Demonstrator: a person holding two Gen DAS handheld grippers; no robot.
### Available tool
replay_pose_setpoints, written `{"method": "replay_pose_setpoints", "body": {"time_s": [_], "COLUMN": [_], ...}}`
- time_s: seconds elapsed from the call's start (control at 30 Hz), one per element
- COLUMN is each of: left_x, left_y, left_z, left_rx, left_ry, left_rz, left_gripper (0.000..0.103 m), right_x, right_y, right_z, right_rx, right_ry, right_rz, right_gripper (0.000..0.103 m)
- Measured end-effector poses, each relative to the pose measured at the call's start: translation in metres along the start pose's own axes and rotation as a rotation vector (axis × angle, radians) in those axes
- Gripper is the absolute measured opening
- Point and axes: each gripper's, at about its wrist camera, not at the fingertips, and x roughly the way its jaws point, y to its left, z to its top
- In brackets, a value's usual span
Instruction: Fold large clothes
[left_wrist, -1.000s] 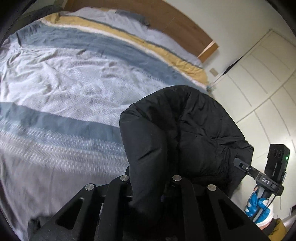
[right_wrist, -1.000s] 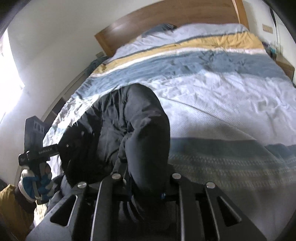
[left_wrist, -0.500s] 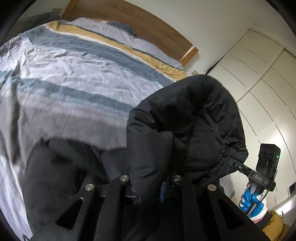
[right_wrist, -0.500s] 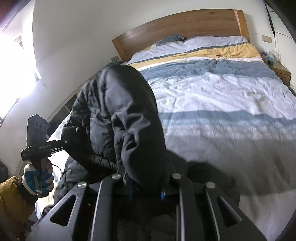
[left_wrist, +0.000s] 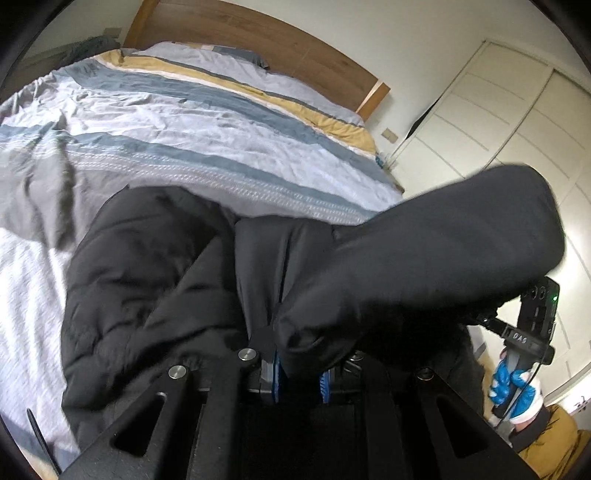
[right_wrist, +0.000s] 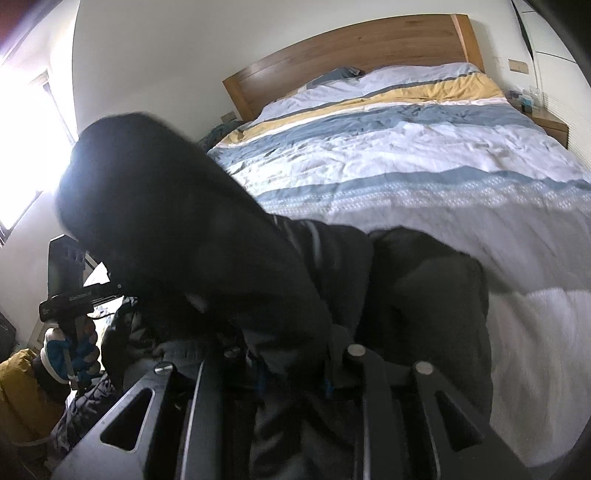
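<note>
A large black padded jacket (left_wrist: 155, 280) hangs between my two grippers over the foot of the bed. My left gripper (left_wrist: 299, 376) is shut on a thick fold of the jacket, which bulges up and to the right. My right gripper (right_wrist: 291, 376) is shut on another fold of the same jacket (right_wrist: 207, 236), which rises to the left and blurs with motion. The lower part of the jacket rests on the striped duvet (left_wrist: 207, 122). Each gripper shows in the other's view, held by a blue-gloved hand (left_wrist: 513, 384), (right_wrist: 70, 354).
The bed with a blue, white and yellow striped duvet (right_wrist: 424, 147) fills the middle, with a wooden headboard (right_wrist: 354, 51) at the far end. White wardrobe doors (left_wrist: 517, 122) stand to the right. A wooden nightstand (right_wrist: 546, 125) stands beside the bed. A bright window (right_wrist: 22, 155) is at left.
Both grippers have dropped lower and pulled back toward the foot of the bed. The jacket's lower part now lies on the duvet and its raised folds swing outward.
</note>
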Motion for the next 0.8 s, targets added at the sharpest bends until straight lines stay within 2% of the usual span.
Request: {"method": "replay_pose_setpoints", "body": {"time_s": [0.17, 0.27, 0.33, 0.47, 0.53, 0.6, 0.67, 0.73, 0.8], "left_x": [-0.020, -0.037, -0.054, -0.081, -0.088, -0.088, -0.083, -0.069, -0.052], "left_y": [-0.005, -0.007, -0.009, -0.020, -0.030, -0.043, -0.059, -0.073, -0.085], "left_z": [-0.015, -0.021, -0.024, -0.020, -0.011, -0.003, 0.005, 0.011, 0.015], "left_rx": [0.023, 0.020, 0.021, 0.040, 0.050, 0.072, 0.099, 0.120, 0.142], "left_ry": [0.014, 0.018, 0.002, -0.040, -0.060, -0.075, -0.085, -0.078, -0.060], "left_rz": [0.048, 0.074, 0.092, 0.104, 0.098, 0.091, 0.091, 0.083, 0.083], "left_gripper": [0.019, 0.033, 0.050, 0.061, 0.070, 0.072, 0.076, 0.078, 0.078], "right_x": [-0.020, -0.035, -0.047, -0.074, -0.085, -0.093, -0.092, -0.086, -0.073], "right_y": [0.005, 0.006, 0.006, 0.010, 0.015, 0.026, 0.036, 0.047, 0.058], "right_z": [-0.014, -0.019, -0.021, -0.022, -0.017, -0.006, 0.005, 0.016, 0.025], "right_rx": [-0.006, -0.008, -0.006, -0.019, -0.031, -0.050, -0.066, -0.084, -0.107], "right_ry": [0.020, 0.037, 0.037, 0.024, 0.004, -0.026, -0.048, -0.062, -0.060], "right_rz": [-0.023, -0.036, -0.036, -0.048, -0.046, -0.041, -0.037, -0.024, -0.014], "right_gripper": [0.025, 0.033, 0.037, 0.043, 0.044, 0.047, 0.058, 0.063, 0.063]}}
